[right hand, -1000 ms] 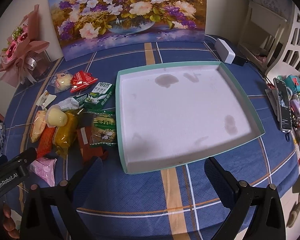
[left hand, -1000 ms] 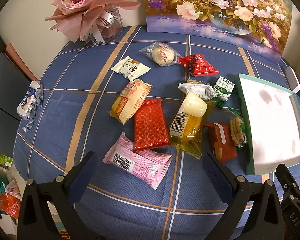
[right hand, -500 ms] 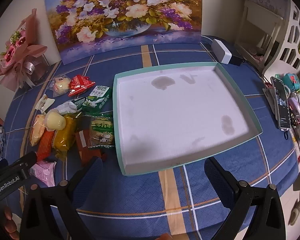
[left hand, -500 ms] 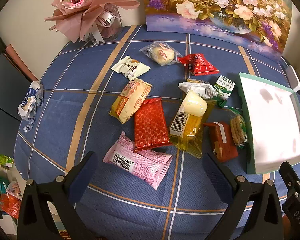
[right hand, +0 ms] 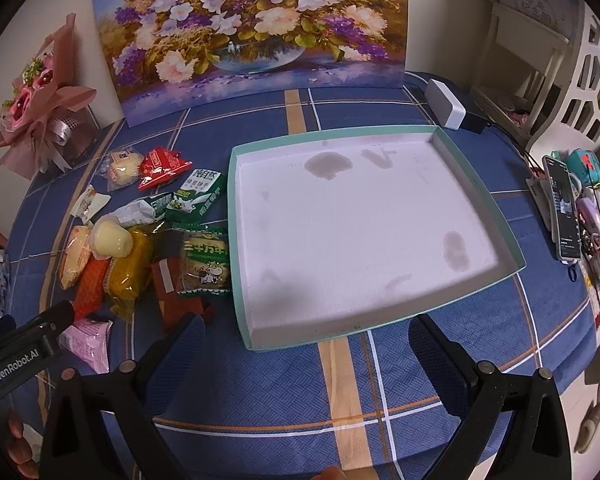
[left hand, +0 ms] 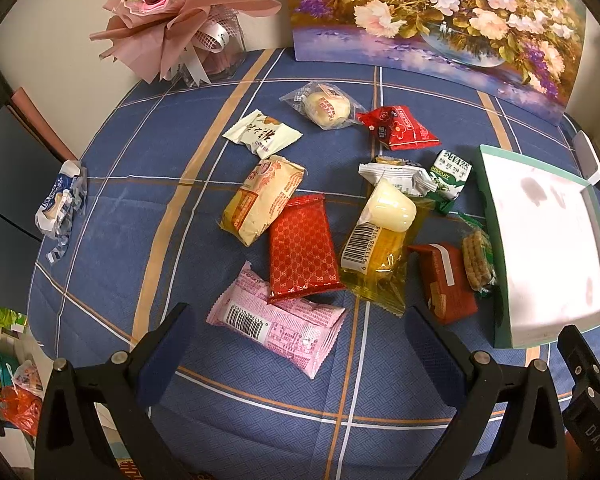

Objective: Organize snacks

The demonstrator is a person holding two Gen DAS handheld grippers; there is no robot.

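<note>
Several wrapped snacks lie on the blue checked tablecloth: a pink packet, a red packet, a yellow packet with a pale jelly cup on it, a brown-red packet and a green cracker packet. A shallow teal-rimmed white tray stands to their right, with nothing in it. My left gripper is open, just above the pink packet. My right gripper is open over the tray's near edge.
A flower painting leans at the table's back. A pink bouquet stands back left. A crumpled blue-white wrapper lies at the left edge. A white box, a phone and trinkets sit at the right.
The left view has shifted slightly, so the tray sits further right in it. The right gripper has drifted a little to the right and back. Both stay open.
</note>
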